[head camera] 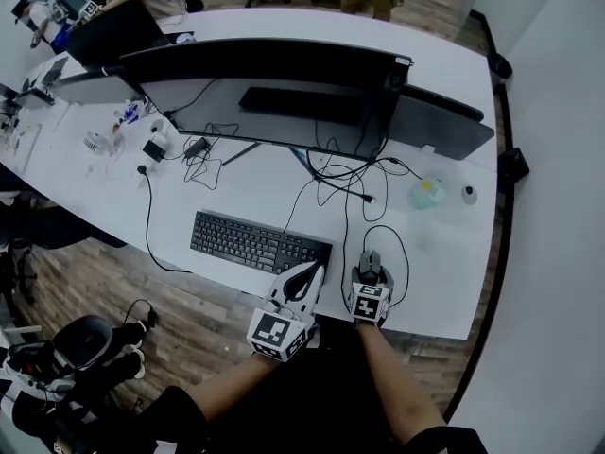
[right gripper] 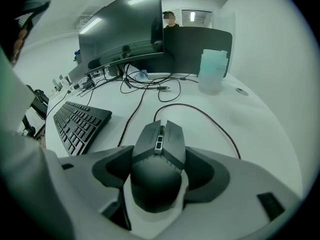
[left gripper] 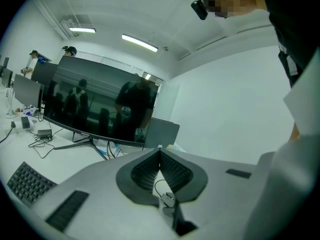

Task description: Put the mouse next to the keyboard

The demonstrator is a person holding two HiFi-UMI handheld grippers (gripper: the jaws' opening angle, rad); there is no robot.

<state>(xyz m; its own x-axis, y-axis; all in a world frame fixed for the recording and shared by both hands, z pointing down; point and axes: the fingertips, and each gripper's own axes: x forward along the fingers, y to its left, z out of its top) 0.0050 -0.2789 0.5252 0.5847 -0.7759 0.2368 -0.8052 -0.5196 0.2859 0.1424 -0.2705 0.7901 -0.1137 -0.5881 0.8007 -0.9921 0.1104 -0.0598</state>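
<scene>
A dark wired mouse (right gripper: 159, 140) sits between the jaws of my right gripper (right gripper: 159, 154), whose pads press its two sides. In the head view the mouse (head camera: 370, 263) is near the white desk's front edge, a short gap to the right of the black keyboard (head camera: 257, 242). Its cable (right gripper: 200, 111) loops back toward the monitor. My left gripper (head camera: 313, 272) hovers just in front of the keyboard's right end. Its jaws meet at the tips (left gripper: 160, 149) with nothing between them. The keyboard (right gripper: 80, 124) lies left of the mouse.
A wide curved monitor (head camera: 274, 88) stands behind the keyboard, with tangled cables (head camera: 340, 183) under it. A translucent cup (head camera: 427, 192) and a small round object (head camera: 468, 194) sit at the right. The desk edge (head camera: 416, 327) runs just below the grippers.
</scene>
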